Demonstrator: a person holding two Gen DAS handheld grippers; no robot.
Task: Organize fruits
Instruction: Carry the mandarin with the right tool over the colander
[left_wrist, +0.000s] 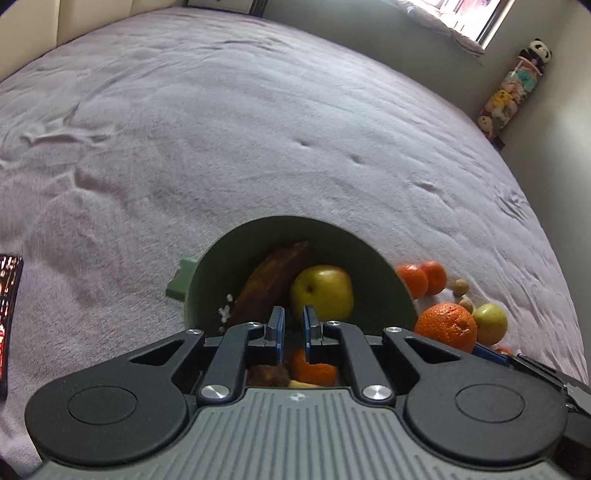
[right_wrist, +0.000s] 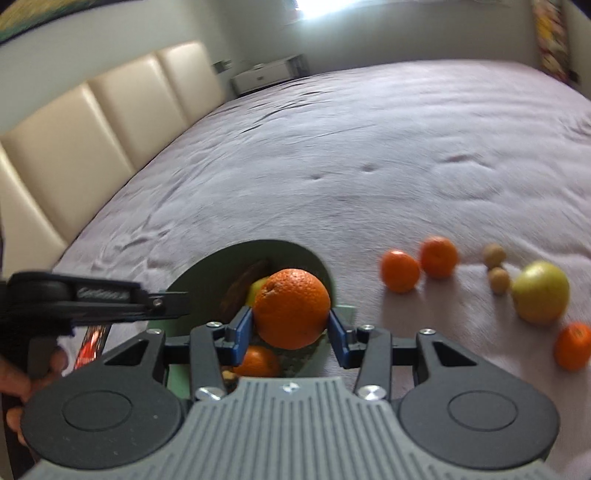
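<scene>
A green bowl (left_wrist: 258, 236) on the bed holds a dark brown banana (left_wrist: 269, 280), a yellow apple (left_wrist: 323, 291) and an orange (left_wrist: 314, 369). My left gripper (left_wrist: 292, 314) hangs over the bowl's near side, shut, with nothing between its fingers. My right gripper (right_wrist: 290, 319) is shut on a large orange (right_wrist: 291, 306), held just above the bowl (right_wrist: 273, 247) at its right edge. On the bedspread to the right lie three tangerines (right_wrist: 400, 271) (right_wrist: 438, 257) (right_wrist: 572, 345), a yellow-green apple (right_wrist: 541, 291) and two small brown round fruits (right_wrist: 494, 255).
The pale purple bedspread (left_wrist: 258, 129) stretches far beyond the bowl. A cream padded headboard (right_wrist: 110, 110) runs along the left. A dark flat object with red print (left_wrist: 7, 321) lies at the left edge. A stack of soft toys (left_wrist: 513, 92) stands by the wall.
</scene>
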